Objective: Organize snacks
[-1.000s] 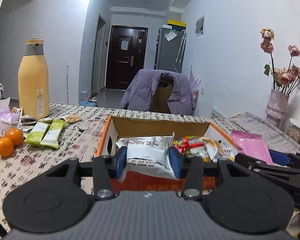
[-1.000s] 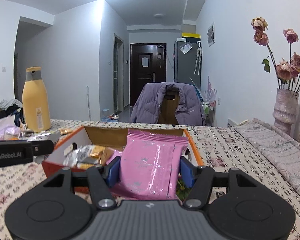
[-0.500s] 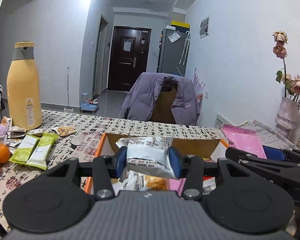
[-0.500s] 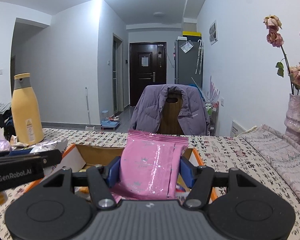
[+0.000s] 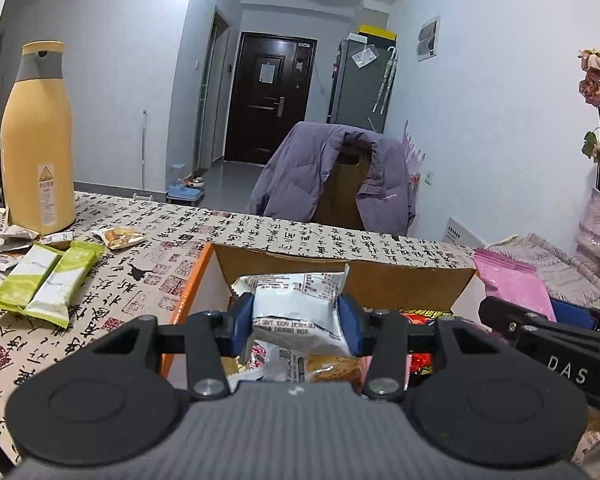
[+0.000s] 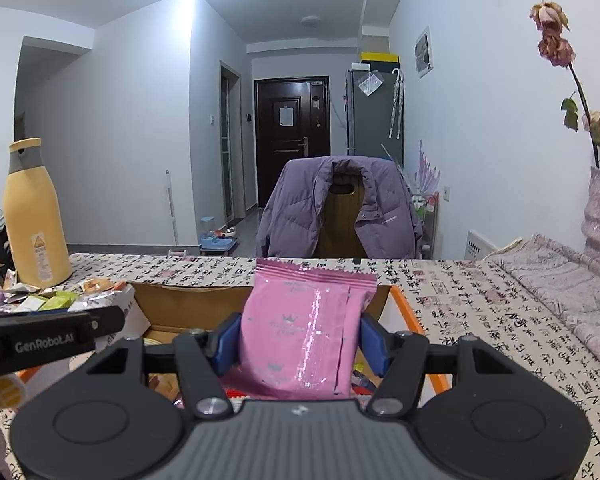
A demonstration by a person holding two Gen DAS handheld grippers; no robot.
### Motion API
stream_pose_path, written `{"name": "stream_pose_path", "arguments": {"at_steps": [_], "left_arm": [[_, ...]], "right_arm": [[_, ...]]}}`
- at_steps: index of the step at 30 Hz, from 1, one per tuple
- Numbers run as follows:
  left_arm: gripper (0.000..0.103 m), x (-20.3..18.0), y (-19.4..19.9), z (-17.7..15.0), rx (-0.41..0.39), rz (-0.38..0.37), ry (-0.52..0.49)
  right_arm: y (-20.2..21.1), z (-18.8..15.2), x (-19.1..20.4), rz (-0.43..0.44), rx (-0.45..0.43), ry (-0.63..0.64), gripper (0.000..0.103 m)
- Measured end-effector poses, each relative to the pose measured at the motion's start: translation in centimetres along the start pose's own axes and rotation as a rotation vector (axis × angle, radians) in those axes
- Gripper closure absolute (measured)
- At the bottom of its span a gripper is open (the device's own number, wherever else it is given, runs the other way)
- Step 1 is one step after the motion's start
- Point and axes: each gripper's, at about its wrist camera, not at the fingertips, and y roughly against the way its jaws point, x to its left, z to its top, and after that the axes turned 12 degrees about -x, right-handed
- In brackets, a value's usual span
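The right gripper (image 6: 300,340) jaws clamp a pink snack packet (image 6: 304,328) above the cardboard box (image 6: 188,306).

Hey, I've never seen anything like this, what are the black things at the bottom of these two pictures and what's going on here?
They are hand-held grabbing tools, one per hand, each carrying a camera looking along its two blue-padded fingers. The left tool's view shows the left gripper clamping a white crinkly snack packet above an orange-edged cardboard box already holding snacks. The right tool's view shows the right gripper clamping a pink foil snack packet over that box. On the patterned tablecloth lie two green snack bars, small wrappers and a tall yellow bottle.
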Motion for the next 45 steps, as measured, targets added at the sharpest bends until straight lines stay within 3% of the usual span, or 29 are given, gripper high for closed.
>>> {"name": "stream_pose_path", "arguments": {"at_steps": [2, 4, 6, 8, 19, 26, 34, 45], "left_arm": [[0.049, 0.1, 0.2, -0.1, -0.003, -0.009, 0.0], [0.033, 0.3, 0.5, -0.1, -0.016, -0.003, 0.001], [0.024, 0.8, 0.8, 0.0, -0.034, 0.013, 0.002], [0.0, 1.0, 1.0, 0.1, -0.037, 0.019, 0.009], [0.0, 0.7, 1.4, 0.3, -0.039, 0.015, -0.011], [0.0, 0.0, 3.0, 1.5, -0.032, 0.034, -0.021], [0.0, 0.3, 8.0, 2.1, -0.046, 0.037, -0.033], [0.0, 1.6, 16.6, -0.2, -0.016, -0.001, -0.039]], "right_arm": [[-0.2, -0.2, -0.2, 0.0, 0.015, -0.001, 0.041], [-0.2, -0.2, -0.5, -0.011, 0.025, -0.01, 0.033], [0.1, -0.1, -1.1, -0.023, 0.018, -0.034, 0.004], [0.7, 0.0, -1.7, -0.034, 0.001, -0.059, 0.0], [0.6, -0.2, -2.4, -0.042, 0.023, -0.084, 0.0], [2.7, 1.9, -1.7, -0.003, -0.003, -0.094, 0.0], [7.7, 3.3, -1.2, 0.03, -0.022, -0.081, 0.0], [15.8, 0.6, -0.6, 0.08, 0.019, -0.057, 0.0]]}}
